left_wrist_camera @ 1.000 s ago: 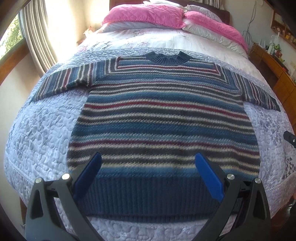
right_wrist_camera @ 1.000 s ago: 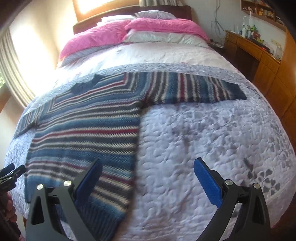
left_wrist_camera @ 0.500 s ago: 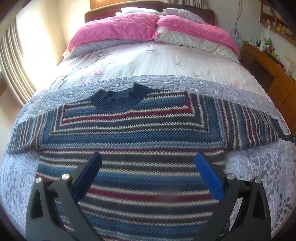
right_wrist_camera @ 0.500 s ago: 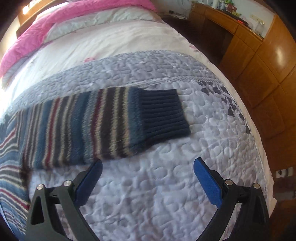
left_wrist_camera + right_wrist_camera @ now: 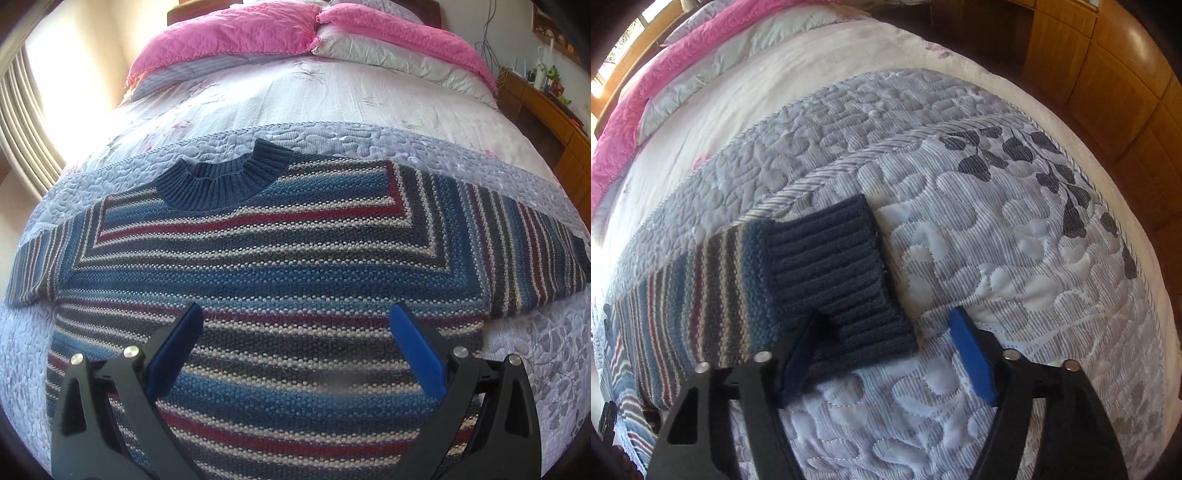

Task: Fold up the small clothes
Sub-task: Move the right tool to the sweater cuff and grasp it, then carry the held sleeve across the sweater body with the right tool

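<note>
A bed fills both views, covered by a pale grey-lilac quilted bedspread (image 5: 332, 136) stitched with leaf shapes, with a white floral sheet beyond it. At the far end lie pink pillows (image 5: 236, 33) over grey-white ones. A wooden cabinet (image 5: 1108, 74) runs along the right side of the bed, and a curtain (image 5: 22, 122) hangs at the far left by a bright window. A striped knitted sweater (image 5: 280, 266) in blue, red, cream and dark grey lies flat on the bedspread, front up, its dark blue ribbed collar (image 5: 225, 181) pointing toward the pillows and both sleeves stretched out to the sides. The left gripper (image 5: 295, 332) hovers over the sweater's lower chest with its blue-padded jaws spread wide and holding nothing. In the right wrist view, the sweater's sleeve ends in a dark blue ribbed cuff (image 5: 842, 280) lying near the right edge of the bed. The right gripper (image 5: 890, 347) is low at this cuff, jaws parted, with the left pad pressing onto the cuff's near edge and the right pad over bare bedspread just beside it.
</note>
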A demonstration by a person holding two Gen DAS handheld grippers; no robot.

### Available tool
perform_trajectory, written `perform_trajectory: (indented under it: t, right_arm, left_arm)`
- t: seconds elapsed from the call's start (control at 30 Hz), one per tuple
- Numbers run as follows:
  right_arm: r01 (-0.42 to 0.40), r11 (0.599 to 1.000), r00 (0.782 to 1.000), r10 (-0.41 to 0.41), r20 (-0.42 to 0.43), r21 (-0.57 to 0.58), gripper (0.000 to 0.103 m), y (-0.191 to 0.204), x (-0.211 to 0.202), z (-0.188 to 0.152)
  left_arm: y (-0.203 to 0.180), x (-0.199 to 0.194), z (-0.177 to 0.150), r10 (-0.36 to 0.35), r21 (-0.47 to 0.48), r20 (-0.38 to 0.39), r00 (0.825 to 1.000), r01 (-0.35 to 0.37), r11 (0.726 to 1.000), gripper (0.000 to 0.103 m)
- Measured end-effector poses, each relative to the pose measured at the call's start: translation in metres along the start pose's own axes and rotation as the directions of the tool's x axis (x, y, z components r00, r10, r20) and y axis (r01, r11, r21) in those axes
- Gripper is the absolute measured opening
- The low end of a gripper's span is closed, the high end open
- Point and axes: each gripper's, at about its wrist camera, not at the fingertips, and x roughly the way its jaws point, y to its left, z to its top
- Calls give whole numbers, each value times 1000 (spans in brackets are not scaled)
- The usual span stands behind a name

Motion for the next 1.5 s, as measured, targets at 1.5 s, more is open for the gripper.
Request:
perform_trajectory:
  t: [1.5]
  right_arm:
    - [-304,794,948,306,-88,-527,34,251,-54,-171]
  left_arm:
    - [17,15,12,-291,-51,-162,943,286,957,100]
